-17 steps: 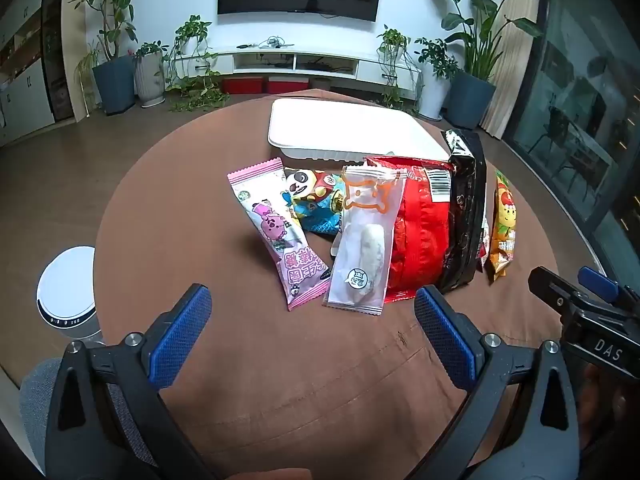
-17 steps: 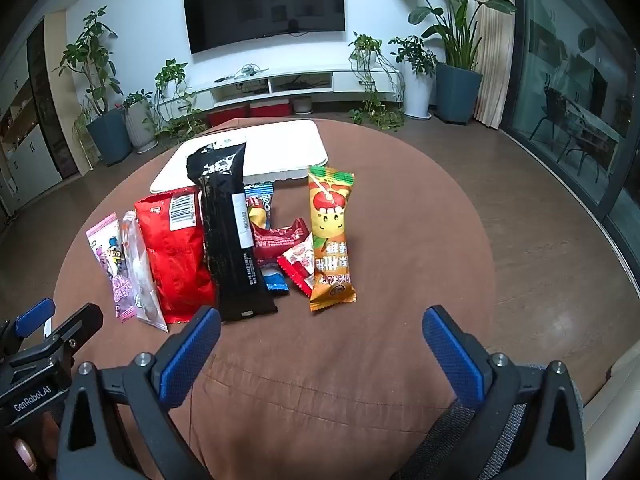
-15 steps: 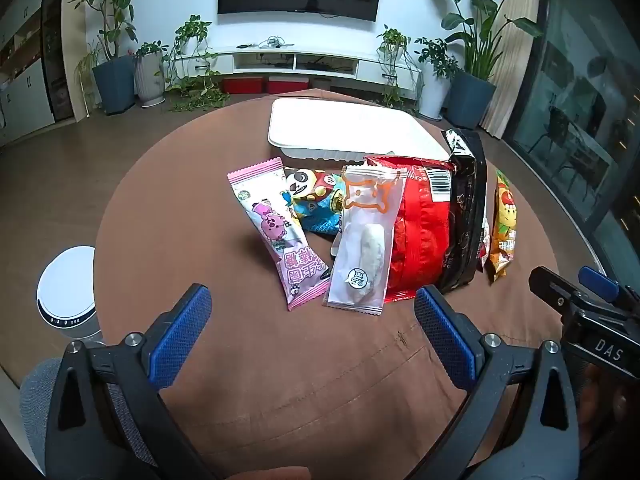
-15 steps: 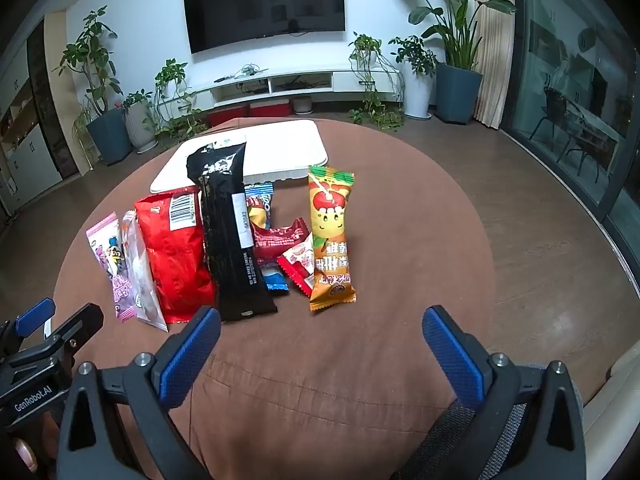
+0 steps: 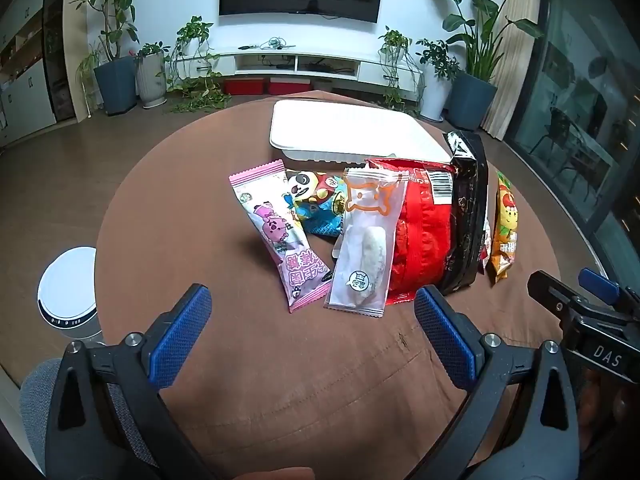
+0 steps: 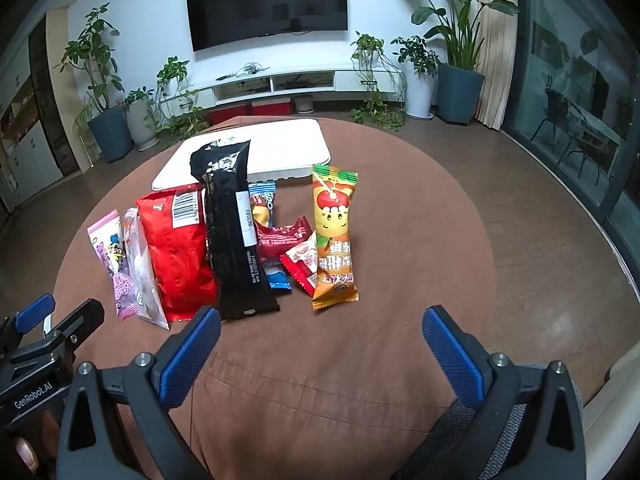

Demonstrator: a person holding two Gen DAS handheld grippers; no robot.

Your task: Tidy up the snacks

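Several snack packets lie in a row on a round brown table (image 5: pixel 280 380): a pink packet (image 5: pixel 280 232), a clear packet with a white bar (image 5: pixel 366 248), a red bag (image 5: pixel 424 232), a long black packet (image 6: pixel 234 232), small red and blue packets (image 6: pixel 286 240), and an orange packet (image 6: pixel 334 240). A white tray (image 5: pixel 340 132) sits behind them, also in the right wrist view (image 6: pixel 288 148). My left gripper (image 5: pixel 312 332) is open and empty in front of the clear packet. My right gripper (image 6: pixel 320 344) is open and empty in front of the orange packet.
A white round device (image 5: pixel 68 292) stands beside the table at the left. Potted plants (image 6: pixel 456 64), a TV stand (image 5: pixel 312 64) and a wall TV lie beyond the table. Glass doors (image 6: pixel 580 92) are at the right.
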